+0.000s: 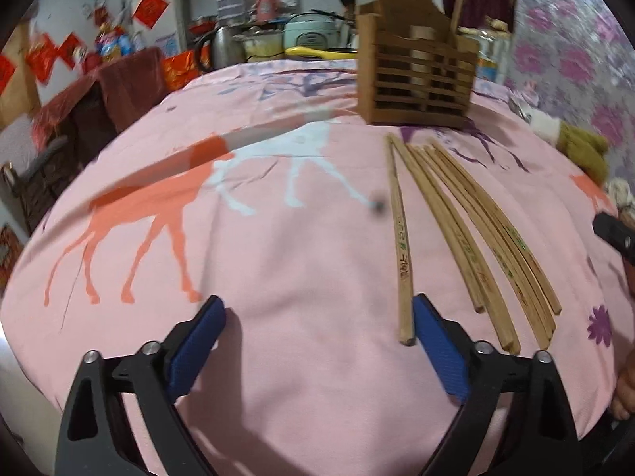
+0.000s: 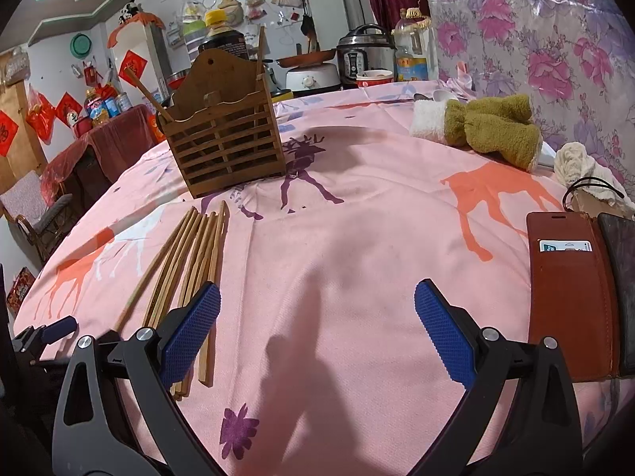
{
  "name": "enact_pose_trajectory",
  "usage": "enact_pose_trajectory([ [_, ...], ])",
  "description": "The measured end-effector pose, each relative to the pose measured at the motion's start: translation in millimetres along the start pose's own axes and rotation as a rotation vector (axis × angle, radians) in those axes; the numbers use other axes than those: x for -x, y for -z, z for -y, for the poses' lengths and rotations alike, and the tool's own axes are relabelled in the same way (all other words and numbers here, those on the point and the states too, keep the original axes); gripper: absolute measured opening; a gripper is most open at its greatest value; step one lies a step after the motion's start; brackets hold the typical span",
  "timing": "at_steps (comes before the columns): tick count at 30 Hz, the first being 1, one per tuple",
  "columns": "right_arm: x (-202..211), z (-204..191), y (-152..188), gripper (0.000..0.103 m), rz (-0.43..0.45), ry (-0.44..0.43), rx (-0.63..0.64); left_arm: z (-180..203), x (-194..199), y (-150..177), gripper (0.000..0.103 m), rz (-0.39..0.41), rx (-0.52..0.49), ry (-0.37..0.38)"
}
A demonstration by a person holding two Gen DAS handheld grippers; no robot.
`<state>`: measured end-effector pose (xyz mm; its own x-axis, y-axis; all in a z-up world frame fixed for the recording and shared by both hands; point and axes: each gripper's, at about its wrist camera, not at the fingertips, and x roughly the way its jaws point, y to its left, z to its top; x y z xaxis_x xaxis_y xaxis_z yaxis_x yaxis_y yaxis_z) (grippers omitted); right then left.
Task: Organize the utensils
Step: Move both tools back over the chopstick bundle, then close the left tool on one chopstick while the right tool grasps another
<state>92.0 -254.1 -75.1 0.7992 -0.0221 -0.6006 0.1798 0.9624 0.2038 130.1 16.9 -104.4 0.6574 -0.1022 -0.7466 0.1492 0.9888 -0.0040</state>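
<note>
So the table (image 2: 357,238) has a pink deer-print cloth. Wooden holder (image 2: 226,139) sits toward the back with a couple of sticks already standing in it. Loose chopsticks (image 1: 456,230) lie in a row in front of it. Left tongs (image 1: 317,317) gape wide, nothing in them, one pad right beside the nearest stick. Right tongs (image 2: 317,297) are wide and empty too.

Both wrist views angled down, sharing chopsticks (image 1: 468,234)

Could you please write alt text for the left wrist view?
The open left gripper hovers over a pink cloth, its right finger beside the nearest of several loose wooden chopsticks. A slatted wooden holder stands beyond them.
</note>
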Motion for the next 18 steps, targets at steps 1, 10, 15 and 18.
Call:
enact_pose_trajectory([
  [1, 0, 0, 0, 0.095, 0.000, 0.000, 0.001, -2, 1, 0, 0.087, 0.004, 0.008, 0.008],
  [10, 0, -1, 0, 0.095, 0.003, -0.001, 0.002, 25, 8, 9, 0.057, 0.059, -0.092, 0.065],
  [15, 4, -7, 1, 0.094, 0.025, -0.019, 0.047, 16, 6, 6, 0.035, 0.070, -0.066, 0.064],
  [18, 7, -13, 3, 0.094, 0.042, -0.037, 0.085, 3, 4, 3, 0.030, 0.072, -0.020, 0.075],
])
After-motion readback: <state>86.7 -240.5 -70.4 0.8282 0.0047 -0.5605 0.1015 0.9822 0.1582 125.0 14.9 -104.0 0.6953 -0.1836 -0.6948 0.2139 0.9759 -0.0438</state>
